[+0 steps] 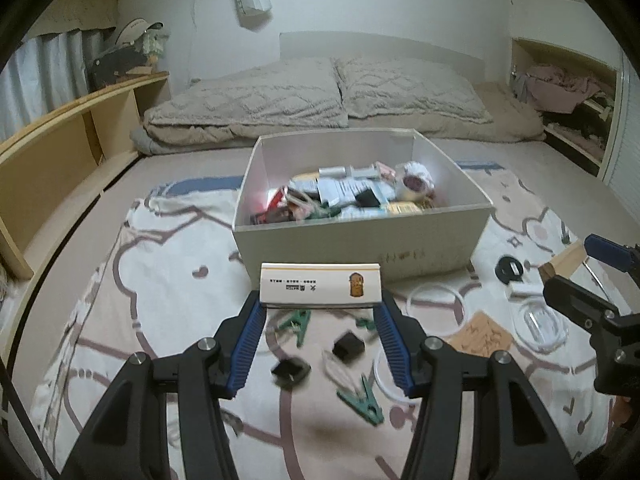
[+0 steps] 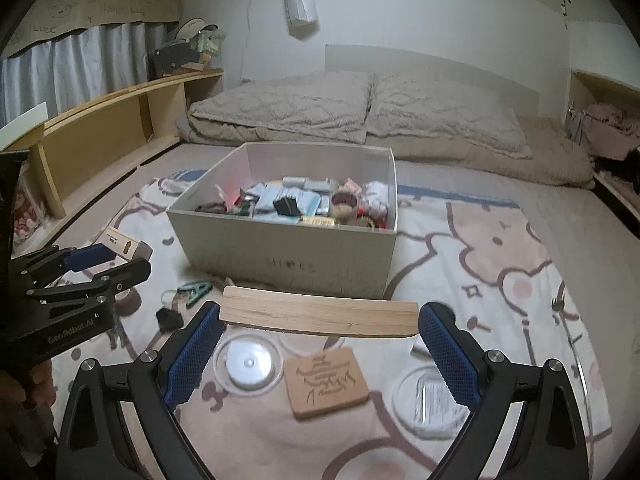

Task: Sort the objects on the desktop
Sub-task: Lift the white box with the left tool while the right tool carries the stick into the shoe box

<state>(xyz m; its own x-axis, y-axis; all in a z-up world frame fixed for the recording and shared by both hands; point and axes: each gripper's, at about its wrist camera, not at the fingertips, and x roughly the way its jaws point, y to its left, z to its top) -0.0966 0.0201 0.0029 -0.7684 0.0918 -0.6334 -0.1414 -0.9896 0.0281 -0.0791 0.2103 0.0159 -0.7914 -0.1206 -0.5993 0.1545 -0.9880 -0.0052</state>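
left hand-held gripper (image 1: 320, 304) pinching small carton (image 1: 319, 283) | right hand-held gripper (image 2: 320, 318) pinching wooden block (image 2: 318, 316) | both before storage box (image 1: 360, 248)

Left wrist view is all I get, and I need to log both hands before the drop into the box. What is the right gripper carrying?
Observer: The right gripper is shut on a flat wooden strip, held by its two ends.
Operator: What lies right under that strip?
Observer: A round clear lid and a tan engraved card lie on the blanket.
Operator: My small white carton, seen from there?
Observer: It sits clamped in the left gripper, left of the white box.
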